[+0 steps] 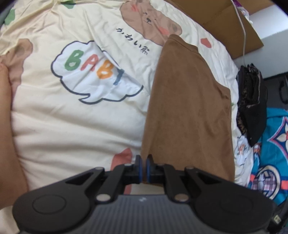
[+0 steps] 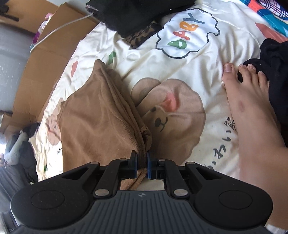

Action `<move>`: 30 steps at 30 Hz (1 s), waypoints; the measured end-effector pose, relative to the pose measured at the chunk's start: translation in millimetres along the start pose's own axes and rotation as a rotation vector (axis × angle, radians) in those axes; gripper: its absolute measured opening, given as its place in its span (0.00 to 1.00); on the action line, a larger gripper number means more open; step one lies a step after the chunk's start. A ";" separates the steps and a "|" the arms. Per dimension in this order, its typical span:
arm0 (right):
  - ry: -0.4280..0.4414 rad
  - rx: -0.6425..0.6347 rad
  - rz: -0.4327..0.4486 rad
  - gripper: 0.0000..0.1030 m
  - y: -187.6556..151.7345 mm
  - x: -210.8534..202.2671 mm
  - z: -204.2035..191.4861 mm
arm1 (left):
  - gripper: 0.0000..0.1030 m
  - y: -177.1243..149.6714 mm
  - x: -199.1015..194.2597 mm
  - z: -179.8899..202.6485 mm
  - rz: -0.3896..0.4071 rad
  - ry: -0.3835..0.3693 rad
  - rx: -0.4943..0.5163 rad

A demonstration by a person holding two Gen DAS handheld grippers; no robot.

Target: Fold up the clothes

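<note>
A: The quilt [image 1: 63, 126] fills most of both views, cream cloth printed with bears and a white "BABY" bubble [image 1: 97, 72].

B: And the right wrist view shows that quilt [image 2: 225, 27] from another side, its bubble [image 2: 187, 32] upside down near the top.

A: Next in size is the garment [image 1: 189, 108], brown and smooth. In the left view it hangs as a long flat panel over the quilt, running up from the fingers toward the printed bear.

B: In the right view the garment [image 2: 93, 115] shows several stacked layers along one edge, folded over itself, its far end resting on the quilt.

A: Cardboard [image 1: 225, 23] lies beyond the quilt's edge, with a white cable [image 1: 242, 27] across it.

B: A bare foot [image 2: 252, 108] rests on the quilt to the right, toes touching a black cloth [image 2: 275, 72]. Another dark pile [image 2: 140, 14] with a leopard-print edge sits at the top.

A: That dark pile [image 1: 252, 100] also sits at the right edge in the left view, beside a teal patterned fabric [image 1: 275, 144].

B: Smallest, the grippers. The left gripper [image 1: 143, 167] has its blue pads nearly together, pinching the garment's lower corner.

A: The right gripper [image 2: 142, 167] is clamped on the layered edge, the brown fabric bunched between its pads.
</note>
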State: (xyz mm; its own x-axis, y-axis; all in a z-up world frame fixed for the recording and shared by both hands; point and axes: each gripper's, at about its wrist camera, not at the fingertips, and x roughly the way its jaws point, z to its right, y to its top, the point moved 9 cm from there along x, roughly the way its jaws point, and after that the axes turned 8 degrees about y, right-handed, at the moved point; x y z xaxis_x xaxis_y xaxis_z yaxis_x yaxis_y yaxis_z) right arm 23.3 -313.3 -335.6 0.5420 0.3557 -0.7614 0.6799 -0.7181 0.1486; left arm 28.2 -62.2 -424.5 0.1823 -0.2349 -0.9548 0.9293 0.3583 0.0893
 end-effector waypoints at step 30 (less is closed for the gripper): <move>-0.372 -0.181 -0.155 0.38 -64.7 -8.7 32.9 | 0.10 -63.3 -0.3 -51.2 -0.120 0.335 0.213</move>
State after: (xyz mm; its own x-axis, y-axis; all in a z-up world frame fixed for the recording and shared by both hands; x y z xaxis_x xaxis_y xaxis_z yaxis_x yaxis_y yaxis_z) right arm -41.7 -289.6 -359.3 0.2348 0.1879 -0.9537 0.8328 -0.5448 0.0977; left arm -47.1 -38.6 -444.4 -0.0129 0.0564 -0.9983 0.9897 0.1428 -0.0047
